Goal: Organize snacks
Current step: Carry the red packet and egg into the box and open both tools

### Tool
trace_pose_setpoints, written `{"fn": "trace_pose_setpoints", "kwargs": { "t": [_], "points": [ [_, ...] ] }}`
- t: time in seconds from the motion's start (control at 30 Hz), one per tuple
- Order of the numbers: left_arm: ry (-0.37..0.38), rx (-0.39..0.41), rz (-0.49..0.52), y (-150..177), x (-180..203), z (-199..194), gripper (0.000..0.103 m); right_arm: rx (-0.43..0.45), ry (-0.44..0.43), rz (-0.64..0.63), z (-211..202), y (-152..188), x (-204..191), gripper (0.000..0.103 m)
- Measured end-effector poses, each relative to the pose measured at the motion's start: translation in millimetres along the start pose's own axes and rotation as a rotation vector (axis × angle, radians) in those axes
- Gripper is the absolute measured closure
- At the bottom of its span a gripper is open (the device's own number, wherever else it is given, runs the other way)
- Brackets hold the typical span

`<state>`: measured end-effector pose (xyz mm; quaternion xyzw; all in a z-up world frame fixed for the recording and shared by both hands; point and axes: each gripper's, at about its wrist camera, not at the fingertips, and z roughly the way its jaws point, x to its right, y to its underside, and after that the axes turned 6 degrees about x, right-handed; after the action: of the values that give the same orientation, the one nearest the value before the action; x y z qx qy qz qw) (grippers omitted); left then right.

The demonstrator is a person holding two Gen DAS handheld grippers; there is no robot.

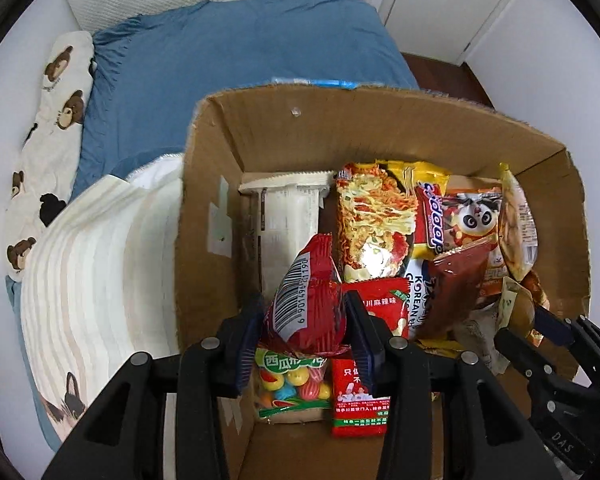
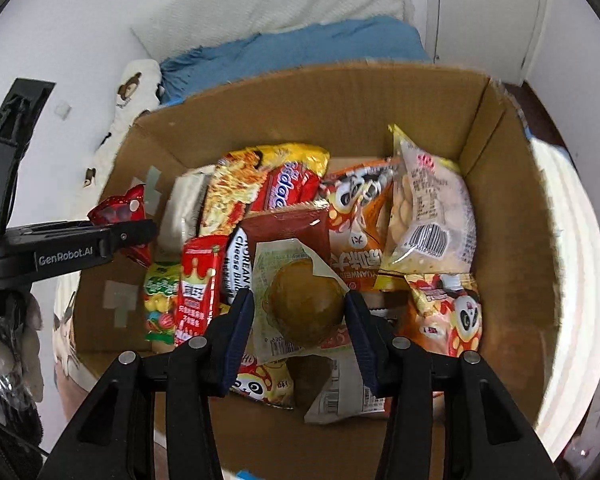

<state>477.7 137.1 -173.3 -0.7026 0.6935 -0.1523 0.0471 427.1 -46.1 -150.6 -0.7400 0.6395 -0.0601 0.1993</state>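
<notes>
A cardboard box (image 1: 260,128) on the bed holds several snack packets. My left gripper (image 1: 304,320) is shut on a red foil snack packet (image 1: 304,300) with a barcode, held above the box's left side; it also shows in the right wrist view (image 2: 120,212). My right gripper (image 2: 298,312) is shut on a clear-wrapped round brown bun (image 2: 304,304), over the box's front; it shows at the right of the left wrist view (image 1: 536,324). Beneath lie a noodle packet (image 1: 372,216), panda snack bags (image 2: 360,200), a candy bag (image 1: 288,388) and a red packet (image 1: 360,400).
The box (image 2: 340,96) sits on a blue bedsheet (image 1: 220,60) beside a cream striped quilt (image 1: 92,264) and a bear-print pillow (image 1: 56,92). White walls and cupboard doors (image 1: 480,8) stand behind. The box floor near the front (image 2: 280,432) is bare cardboard.
</notes>
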Motion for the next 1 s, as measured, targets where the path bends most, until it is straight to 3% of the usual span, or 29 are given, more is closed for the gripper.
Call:
{"fn": "trace_pose_setpoints", "kwargs": {
  "t": [0.07,0.1,0.17,0.23,0.47,1.0],
  "points": [
    [0.033,-0.025,-0.032,-1,-4,6,0.063,-0.015,0.01,0.026,6,-4,4,0.032],
    [0.049,-0.03,-0.049,-1,-7,7,0.062,-0.019,0.011,0.029,7,-5,4,0.017],
    [0.056,-0.021,-0.065,-1,-10,7,0.055,-0.017,0.012,0.038,4,-7,5,0.011],
    [0.046,-0.008,-0.07,0,-12,6,0.033,-0.018,0.019,0.039,2,-9,5,0.007],
    [0.038,0.021,-0.057,16,-3,-7,0.006,-0.006,0.096,0.025,-15,-8,4,0.004],
    [-0.013,0.081,-0.054,64,16,-48,0.006,0.016,0.169,0.001,-51,17,10,0.003]
  ]
}}
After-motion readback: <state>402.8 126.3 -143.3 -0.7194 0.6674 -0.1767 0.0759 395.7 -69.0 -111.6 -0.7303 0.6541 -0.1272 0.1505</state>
